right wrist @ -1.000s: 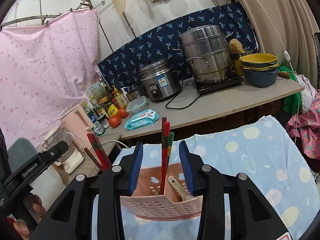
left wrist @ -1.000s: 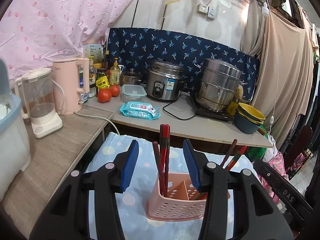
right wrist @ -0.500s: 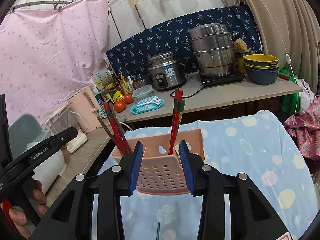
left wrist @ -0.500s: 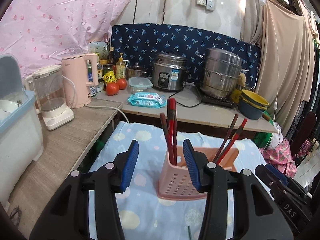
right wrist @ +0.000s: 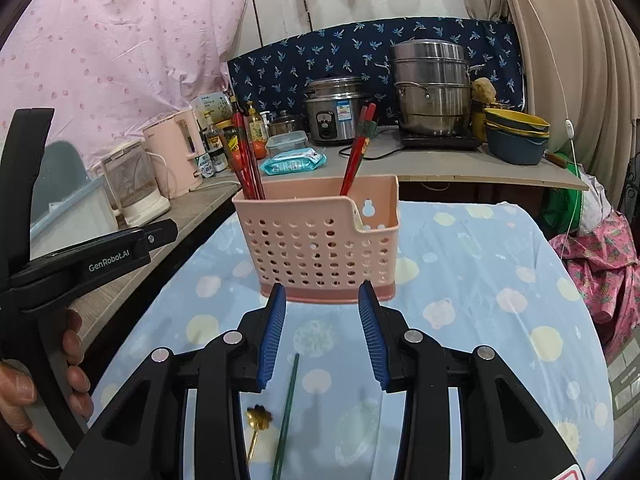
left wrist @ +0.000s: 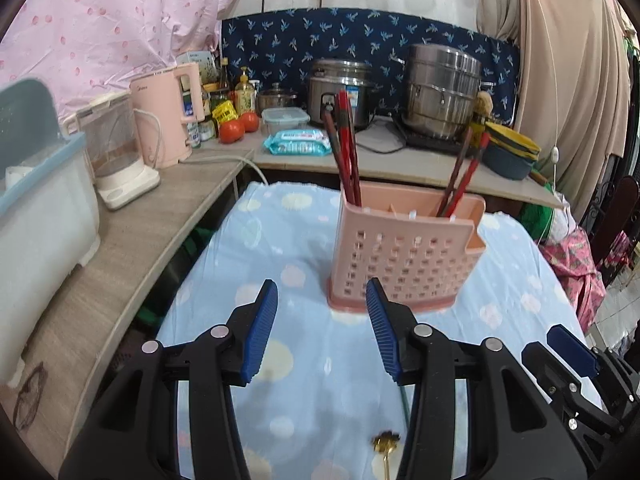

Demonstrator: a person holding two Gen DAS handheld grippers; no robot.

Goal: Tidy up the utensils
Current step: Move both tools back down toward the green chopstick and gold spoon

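Observation:
A pink perforated utensil basket [left wrist: 404,256] [right wrist: 320,240] stands upright on the blue spotted cloth. Red chopsticks [left wrist: 346,148] [right wrist: 246,156] stick up from its left compartment and more red chopsticks [left wrist: 464,176] [right wrist: 358,148] from its right one. A green chopstick [right wrist: 286,412] and a small gold spoon [right wrist: 258,418] [left wrist: 385,444] lie on the cloth in front of the basket. My left gripper [left wrist: 322,320] is open and empty, a little short of the basket. My right gripper [right wrist: 322,320] is open and empty above the green chopstick.
A wooden counter [left wrist: 120,240] runs along the left with a pink kettle [left wrist: 168,116] and a blender [left wrist: 116,152]. A back counter holds a rice cooker [right wrist: 336,108], a steel steamer [right wrist: 432,88], bowls [right wrist: 516,136] and wipes [right wrist: 292,162].
Both grippers have pulled back from the basket and stay open. The basket now stands farther ahead, and the green chopstick and gold spoon have come into view on the cloth.

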